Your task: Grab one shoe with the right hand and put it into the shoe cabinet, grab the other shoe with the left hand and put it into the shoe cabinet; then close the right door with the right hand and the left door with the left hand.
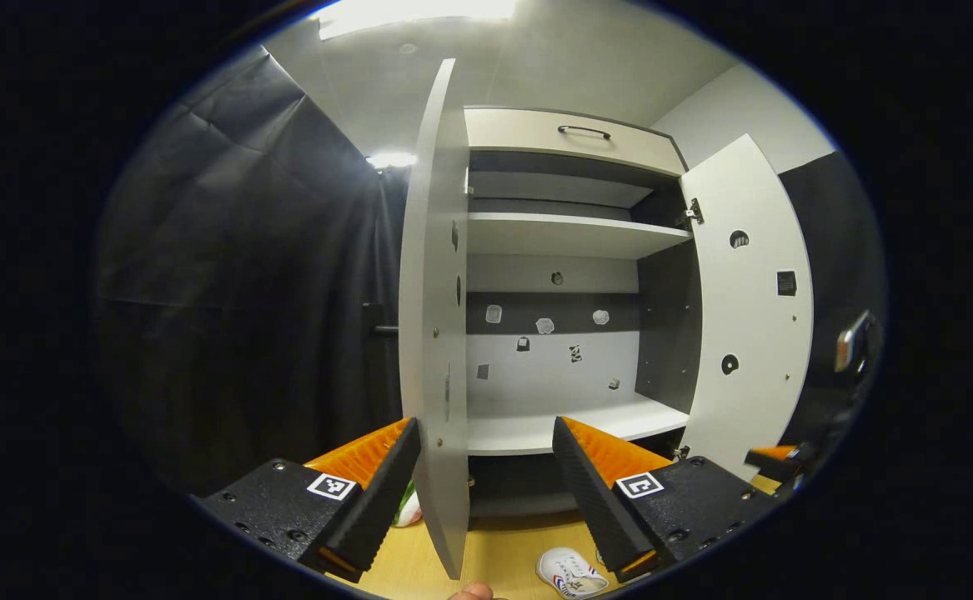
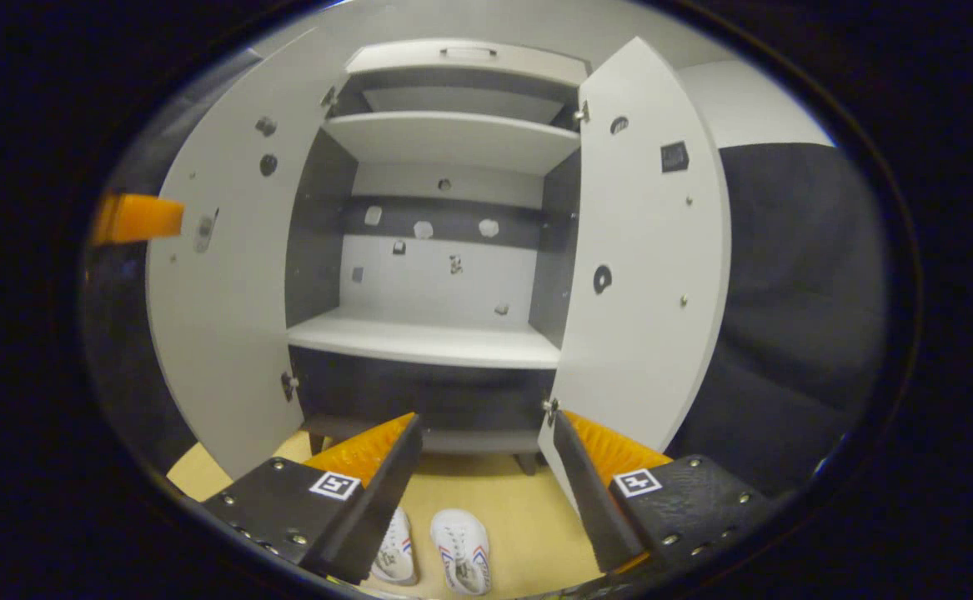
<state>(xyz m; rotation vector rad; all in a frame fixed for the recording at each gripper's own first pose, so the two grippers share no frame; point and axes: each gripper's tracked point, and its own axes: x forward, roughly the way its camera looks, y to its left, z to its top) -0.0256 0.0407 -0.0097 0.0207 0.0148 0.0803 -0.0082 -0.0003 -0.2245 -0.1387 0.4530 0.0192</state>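
Right gripper view: two white shoes [image 2: 440, 552] with red-blue stripes lie below both grippers' wide-open, empty fingers [image 2: 386, 492].

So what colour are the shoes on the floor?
White low sneakers with red and blue stripes, best in the right gripper view.

Both doors [image 2: 228, 275] swung wide, lower shelf [image 2: 423, 340] bare, open access
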